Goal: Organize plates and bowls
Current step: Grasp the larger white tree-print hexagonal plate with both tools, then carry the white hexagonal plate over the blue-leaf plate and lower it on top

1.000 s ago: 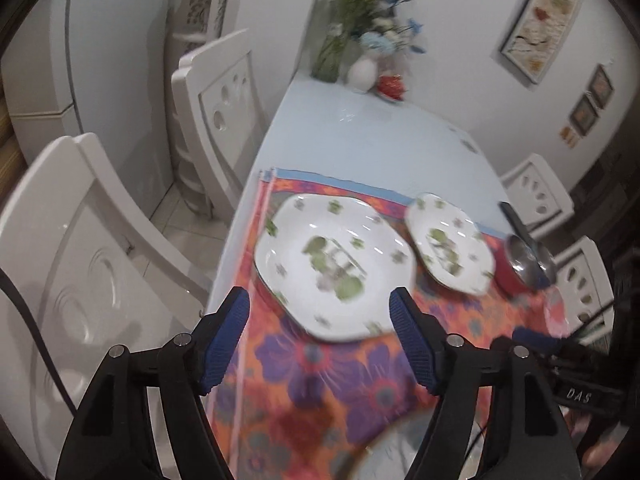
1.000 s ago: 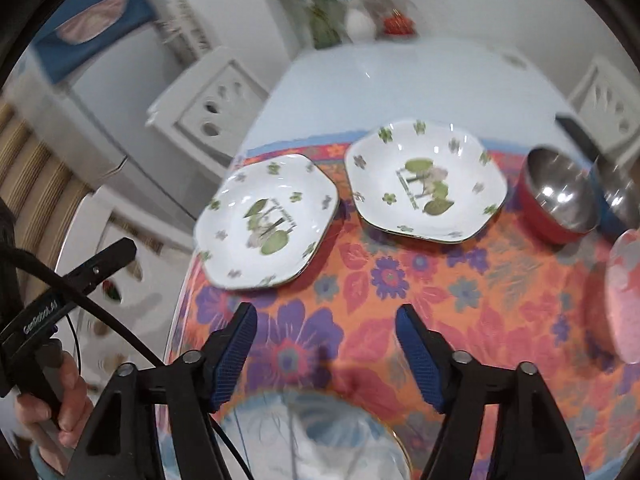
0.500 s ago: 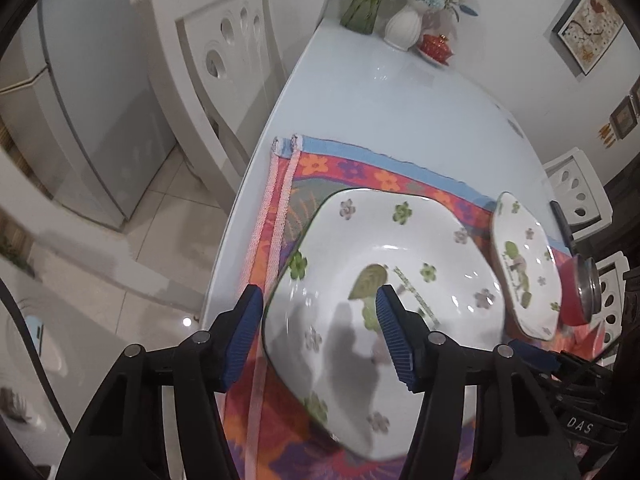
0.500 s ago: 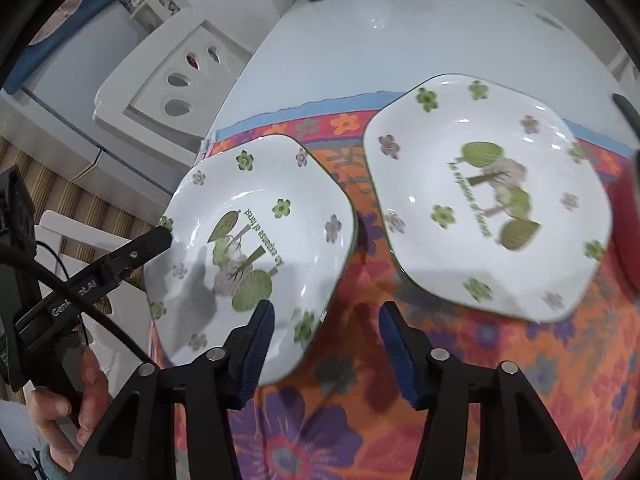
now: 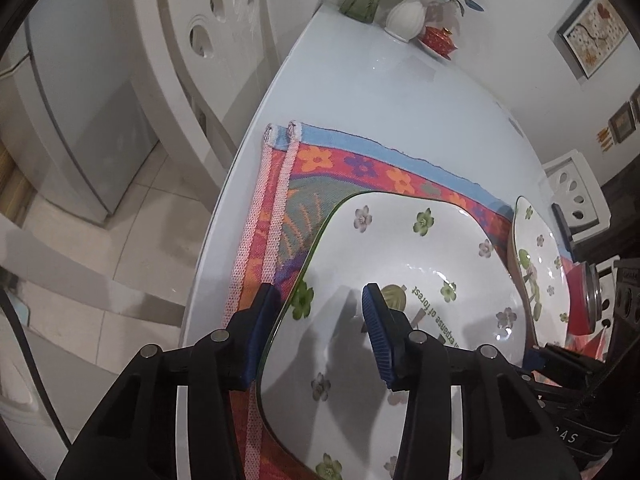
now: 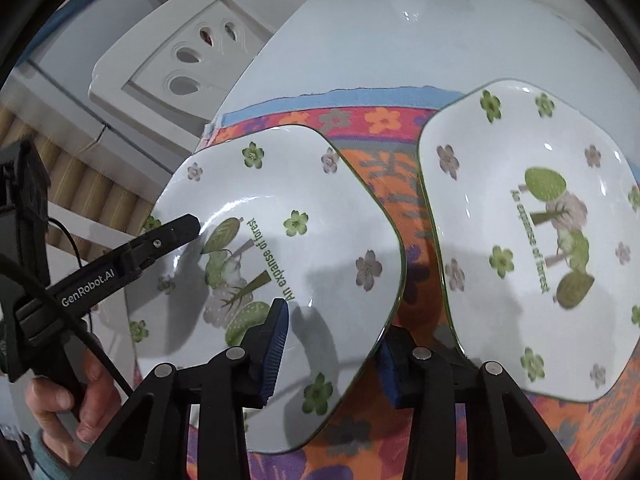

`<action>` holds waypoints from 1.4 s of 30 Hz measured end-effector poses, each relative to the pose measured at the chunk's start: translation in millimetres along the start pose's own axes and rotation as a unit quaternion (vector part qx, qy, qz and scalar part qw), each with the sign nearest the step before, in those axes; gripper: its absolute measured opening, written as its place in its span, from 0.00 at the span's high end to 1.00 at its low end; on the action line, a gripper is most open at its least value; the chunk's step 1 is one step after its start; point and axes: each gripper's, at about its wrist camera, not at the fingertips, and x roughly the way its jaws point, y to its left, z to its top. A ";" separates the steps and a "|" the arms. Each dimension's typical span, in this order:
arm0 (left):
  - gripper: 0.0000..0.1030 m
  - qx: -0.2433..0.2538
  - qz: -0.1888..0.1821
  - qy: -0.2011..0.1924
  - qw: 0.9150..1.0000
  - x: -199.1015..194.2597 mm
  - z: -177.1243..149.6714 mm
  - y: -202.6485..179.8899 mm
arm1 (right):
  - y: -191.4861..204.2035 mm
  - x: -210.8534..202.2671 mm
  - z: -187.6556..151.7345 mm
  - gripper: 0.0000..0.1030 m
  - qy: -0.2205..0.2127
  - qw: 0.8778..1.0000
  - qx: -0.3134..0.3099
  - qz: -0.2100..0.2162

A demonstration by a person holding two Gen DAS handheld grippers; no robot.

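Two white plates with green flowers lie on a flowered cloth. The left plate sits between both grippers. My left gripper is open and straddles its left rim, one finger over the plate, one outside. It shows in the right wrist view over the plate's left edge. My right gripper is open and straddles the plate's near right rim. The second plate lies to the right, untouched.
A red bowl with a steel inside stands right of the second plate. The flowered cloth covers the near part of the pale blue table. A vase of flowers stands at the far end. White chairs flank the table.
Both grippers moved forward and down onto the left plate. Their jaws have narrowed and now straddle its opposite rims.
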 end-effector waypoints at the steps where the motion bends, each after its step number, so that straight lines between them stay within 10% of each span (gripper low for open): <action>1: 0.60 0.003 0.002 -0.001 1.000 -0.3 0.0 -0.7 | 0.4 -0.3 -0.4 0.61 -0.002 1.000 -0.006 -0.001; 27: 0.60 0.057 0.001 -0.068 0.996 -102.5 -65.6 -43.9 | 22.0 -87.7 -53.7 0.61 -0.050 0.997 -0.061 0.008; 42: 0.60 0.090 -0.043 -0.073 0.992 -170.2 -154.0 -88.8 | 9.1 -164.8 -172.0 0.61 -0.059 0.998 -0.038 -0.007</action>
